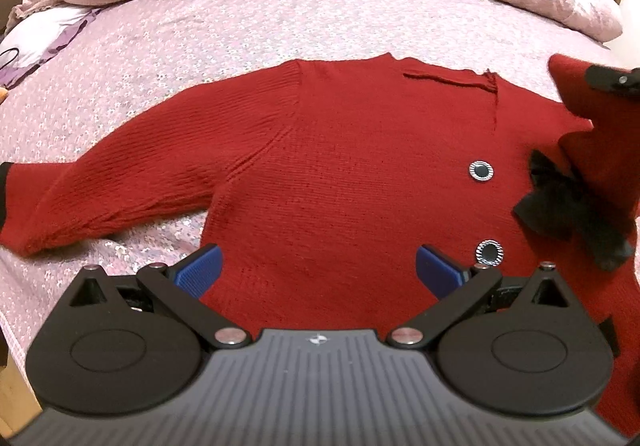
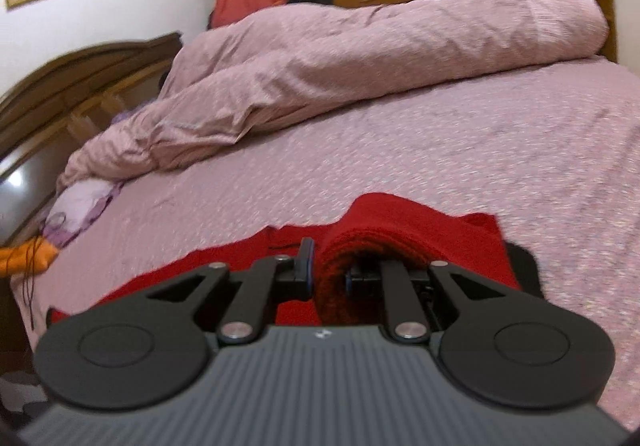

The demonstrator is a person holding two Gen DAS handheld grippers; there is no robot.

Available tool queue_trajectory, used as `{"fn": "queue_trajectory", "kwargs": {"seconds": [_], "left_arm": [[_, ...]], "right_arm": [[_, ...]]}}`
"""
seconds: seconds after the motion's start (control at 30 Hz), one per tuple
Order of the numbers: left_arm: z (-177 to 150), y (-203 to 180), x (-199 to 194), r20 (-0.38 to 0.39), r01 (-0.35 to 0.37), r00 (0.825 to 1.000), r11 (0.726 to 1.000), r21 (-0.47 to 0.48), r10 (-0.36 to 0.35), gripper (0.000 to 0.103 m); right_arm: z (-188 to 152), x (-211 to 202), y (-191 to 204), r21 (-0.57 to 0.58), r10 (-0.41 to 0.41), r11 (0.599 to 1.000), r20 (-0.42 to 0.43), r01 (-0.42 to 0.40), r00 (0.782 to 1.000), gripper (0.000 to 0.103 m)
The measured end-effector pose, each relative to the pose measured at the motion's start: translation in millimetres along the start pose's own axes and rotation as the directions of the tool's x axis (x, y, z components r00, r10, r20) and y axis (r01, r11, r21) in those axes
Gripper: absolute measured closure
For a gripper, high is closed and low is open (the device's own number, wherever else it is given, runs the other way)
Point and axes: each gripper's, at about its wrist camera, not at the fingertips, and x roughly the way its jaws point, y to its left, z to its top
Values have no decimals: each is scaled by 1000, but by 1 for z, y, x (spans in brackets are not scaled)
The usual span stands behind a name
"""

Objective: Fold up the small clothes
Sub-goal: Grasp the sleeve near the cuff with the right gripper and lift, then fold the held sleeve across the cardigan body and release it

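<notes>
A small red knit cardigan (image 1: 340,174) with round silver-rimmed buttons (image 1: 480,170) lies flat on the bed, one sleeve (image 1: 92,198) stretched to the left. My left gripper (image 1: 318,270) hovers over its lower hem, blue pads wide apart, nothing between them. At the right edge of the left wrist view the other sleeve (image 1: 588,126) is lifted off the bed, with a black bow (image 1: 568,210) below it. My right gripper (image 2: 326,266) is shut on that bunched red sleeve (image 2: 360,246) and holds it above the cardigan.
A crumpled pink duvet (image 2: 360,58) is heaped along the far side of the bed. The patterned pink sheet (image 1: 240,38) spreads around the cardigan. A wooden headboard (image 2: 72,86) stands at the left, with an orange object (image 2: 24,258) at the bed's left edge.
</notes>
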Motion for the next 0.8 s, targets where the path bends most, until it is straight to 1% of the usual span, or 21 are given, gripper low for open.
{"fn": "queue_trajectory", "kwargs": {"seconds": [0.13,0.33,0.37,0.43,0.5,0.53,0.57,0.67,0.8], "left_arm": [[1,5,6,-7,-5,1000,1000,-9,5,0],[3,10,12,-10,-11,1000,1000,-13,10,0],[3,10,13,-12,-11,1000,1000,-13,11,0],[3,11,14,-14,-11,1000,1000,-17,11,0],[3,12,14,-13,-8,1000,1000,-20,8,0],[3,11,14,-12,-8,1000,1000,-19,7,0],[3,11,14,-11,-8,1000,1000,-17,8,0],[4,9,12,-6,-10,1000,1000,-9,10,0],[7,3,7,8,-3,1000,1000,4,3,0]], "right_arm": [[-10,20,15,-37,6,999,-59,-8,998,84],[-31,44,25,-76,-2,997,-158,-10,987,84],[-34,47,26,-81,-3,997,-172,-11,985,81],[-38,51,27,-78,8,997,-205,-25,979,67],[-43,53,27,-51,22,998,-241,-35,970,38],[-46,52,28,-48,21,998,-250,-34,968,33],[-48,49,30,-54,22,998,-247,-37,969,32],[-50,39,33,-64,37,996,-250,-54,967,32],[-49,18,28,-26,76,996,-250,-86,965,32]]}}
